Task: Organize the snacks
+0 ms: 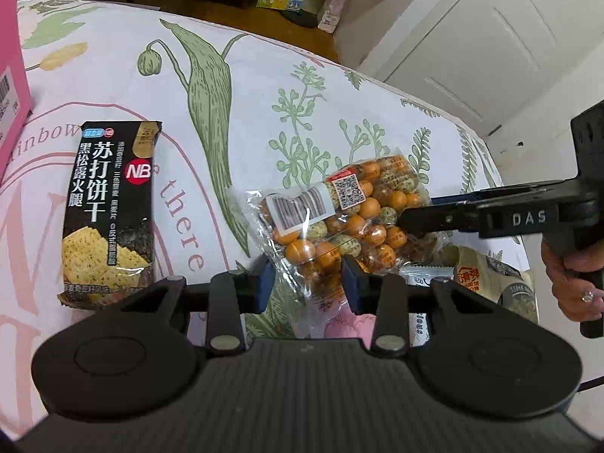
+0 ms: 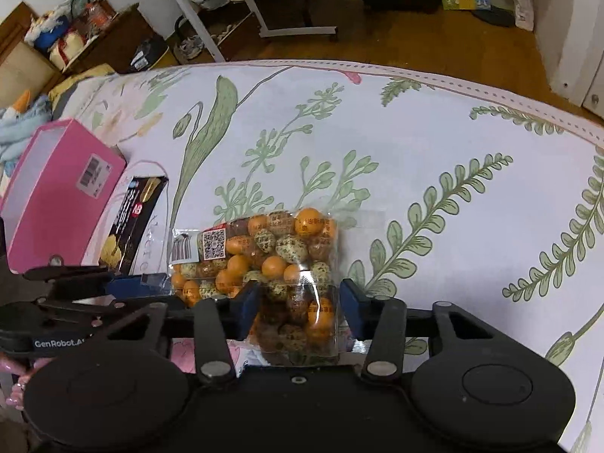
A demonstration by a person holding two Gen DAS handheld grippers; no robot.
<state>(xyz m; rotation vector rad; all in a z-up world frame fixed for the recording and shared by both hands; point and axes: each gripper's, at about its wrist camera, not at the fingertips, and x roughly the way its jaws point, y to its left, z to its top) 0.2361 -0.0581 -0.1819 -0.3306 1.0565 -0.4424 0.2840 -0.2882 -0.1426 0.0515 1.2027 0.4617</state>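
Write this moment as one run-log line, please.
left claw: astride nut bag | right claw: astride same bag | grip: unclear | cracker pack: untouched on cloth

Left gripper (image 1: 307, 283): jaws parted, fingers level, pointing toward 12 o'clock. Right gripper (image 2: 300, 302): jaws parted alike. In the left view it enters from 3 o'clock, held by a hand (image 1: 573, 283) wearing a ring.

Floral bedspread carrying snacks

A white bed cover (image 2: 434, 143) with green leaf prints is bearing a clear bag of orange and speckled coated nuts (image 2: 264, 249), a black soda-cracker packet (image 1: 109, 207), an open pink cardboard box (image 2: 64, 192), and beige snack pouches (image 1: 490, 275).
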